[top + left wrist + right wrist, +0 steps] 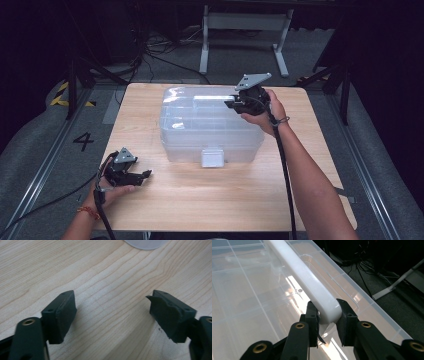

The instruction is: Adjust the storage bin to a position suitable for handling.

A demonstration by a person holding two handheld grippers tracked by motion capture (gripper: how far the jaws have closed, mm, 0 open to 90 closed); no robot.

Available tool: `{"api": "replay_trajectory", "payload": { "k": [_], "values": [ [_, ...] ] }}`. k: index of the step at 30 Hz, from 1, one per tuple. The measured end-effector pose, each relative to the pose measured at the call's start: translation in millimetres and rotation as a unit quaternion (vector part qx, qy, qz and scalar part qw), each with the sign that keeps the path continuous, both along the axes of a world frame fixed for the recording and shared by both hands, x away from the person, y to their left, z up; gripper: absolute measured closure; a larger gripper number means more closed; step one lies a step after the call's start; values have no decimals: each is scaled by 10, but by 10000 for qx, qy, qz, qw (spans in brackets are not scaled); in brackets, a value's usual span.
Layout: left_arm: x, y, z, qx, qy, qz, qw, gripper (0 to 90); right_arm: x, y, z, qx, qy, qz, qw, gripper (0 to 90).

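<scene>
Clear box (210,125), white handle (309,282), black grippers, pale wood-grain table (200,195).

Glossy clear-plastic box (210,125), probably matt wood table (210,195)

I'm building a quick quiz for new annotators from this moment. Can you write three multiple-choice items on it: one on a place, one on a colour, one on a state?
1. Where does the left gripper sit?
A. on the box lid
B. low over the bare table near its front left corner
C. off the table's far edge

2. What colour is the handle on the storage box?
A. white
B. red
C. black

3. How does the right gripper stand?
A. wide open above the floor
B. shut on nothing
C. shut on the handle's end

Answers: 1 B, as the high view shows it by the person's left hand on the wooden table, apart from the box. 2 A, as the right gripper view shows a glossy white bar on the clear lid. 3 C, as its jaws press both sides of the handle's rounded end.
</scene>
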State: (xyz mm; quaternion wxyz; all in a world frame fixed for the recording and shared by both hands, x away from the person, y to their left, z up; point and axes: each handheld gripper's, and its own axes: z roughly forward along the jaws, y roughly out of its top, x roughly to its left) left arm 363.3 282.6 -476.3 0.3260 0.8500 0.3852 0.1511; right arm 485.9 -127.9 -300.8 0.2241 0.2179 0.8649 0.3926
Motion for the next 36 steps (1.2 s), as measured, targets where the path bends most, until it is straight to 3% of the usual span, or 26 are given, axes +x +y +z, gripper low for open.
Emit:
{"api": "replay_trajectory", "payload": {
  "k": [1,2,6,10,11,13,17,23,25,33,36],
  "values": [
    [2,-8,8,52,-100,4,9999,281,9,-2,9,24,23,-10,10000,738],
    [-1,-24,19,-28,-24,-11,10000,295,17,-2,16,26,34,-12,10000,737],
    [-3,-81,148,-134,-201,-140,9996,383,46,4,50,5,107,-9,9999,736],
    [1,-131,259,-99,-336,-214,9992,455,62,8,70,-22,133,-28,9999,735],
    [-3,-168,343,-90,-506,-319,9982,484,72,16,87,-38,152,-47,9999,733],
    [-5,-208,419,-116,-614,-369,9974,517,76,19,95,-63,158,-44,9998,733],
    [0,-317,573,-297,-781,-382,9958,574,91,16,105,-50,179,-42,9998,733],
    [21,-394,756,-407,-990,-424,9934,631,133,13,140,-24,250,-12,9997,731],
    [26,-410,790,-537,-1003,-459,9924,650,137,11,143,-22,264,-13,9996,731],
    [66,-494,826,-661,-1132,-563,9898,705,131,18,152,-73,275,-61,9996,731],
    [83,-503,812,-647,-1128,-536,9901,712,138,15,158,-73,278,-65,9996,731]
  ]
}}
